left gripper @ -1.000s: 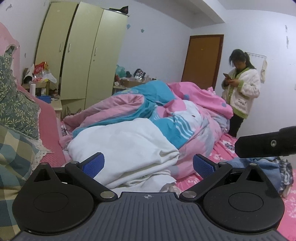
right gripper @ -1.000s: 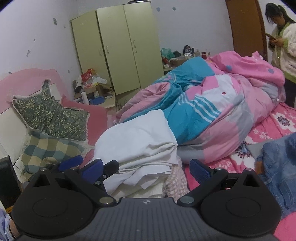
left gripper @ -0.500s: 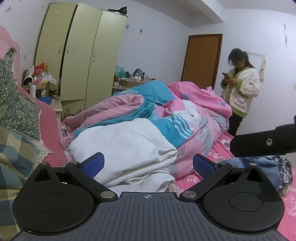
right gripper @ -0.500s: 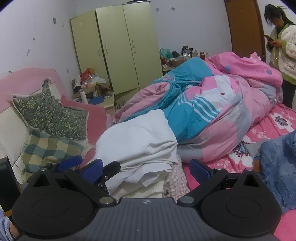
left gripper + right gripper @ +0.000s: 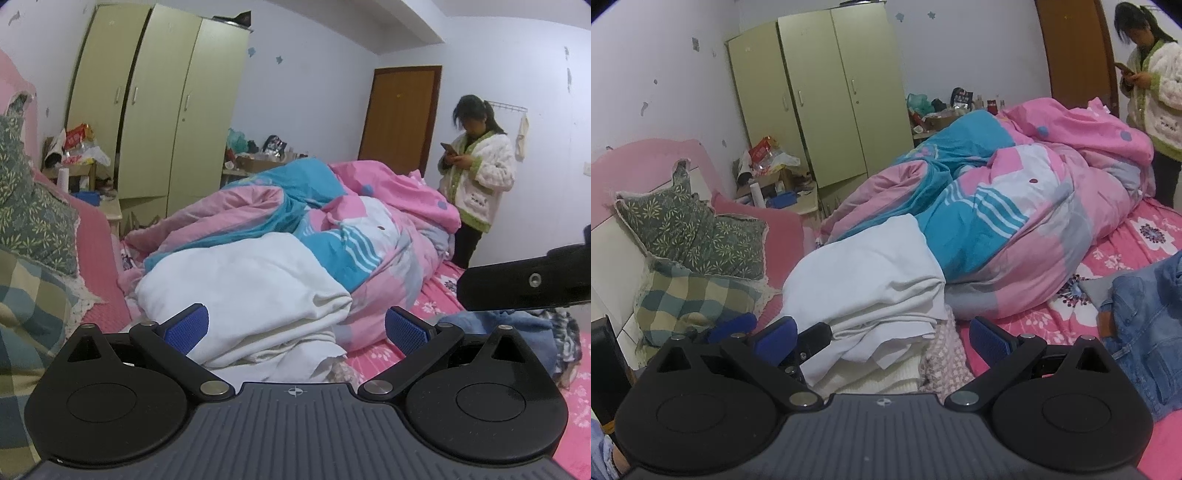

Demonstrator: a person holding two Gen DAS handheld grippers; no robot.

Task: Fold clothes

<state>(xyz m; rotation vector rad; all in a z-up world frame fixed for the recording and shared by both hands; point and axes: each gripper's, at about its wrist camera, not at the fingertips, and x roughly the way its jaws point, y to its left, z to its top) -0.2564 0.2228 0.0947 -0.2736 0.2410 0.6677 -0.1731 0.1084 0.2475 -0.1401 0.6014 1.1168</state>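
Both the left gripper (image 5: 295, 326) and right gripper (image 5: 882, 338) hover spread and empty above a stack of white folded clothes (image 5: 875, 295) on the bed (image 5: 1126, 240). Just right, a denim jacket (image 5: 1145, 325) lies rumpled, apparently still unfolded.

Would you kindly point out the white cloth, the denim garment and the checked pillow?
white cloth (image 5: 871, 273), right wrist view, its flat top.
denim garment (image 5: 1145, 325), right wrist view, middle panel.
checked pillow (image 5: 690, 302), right wrist view, its front face.
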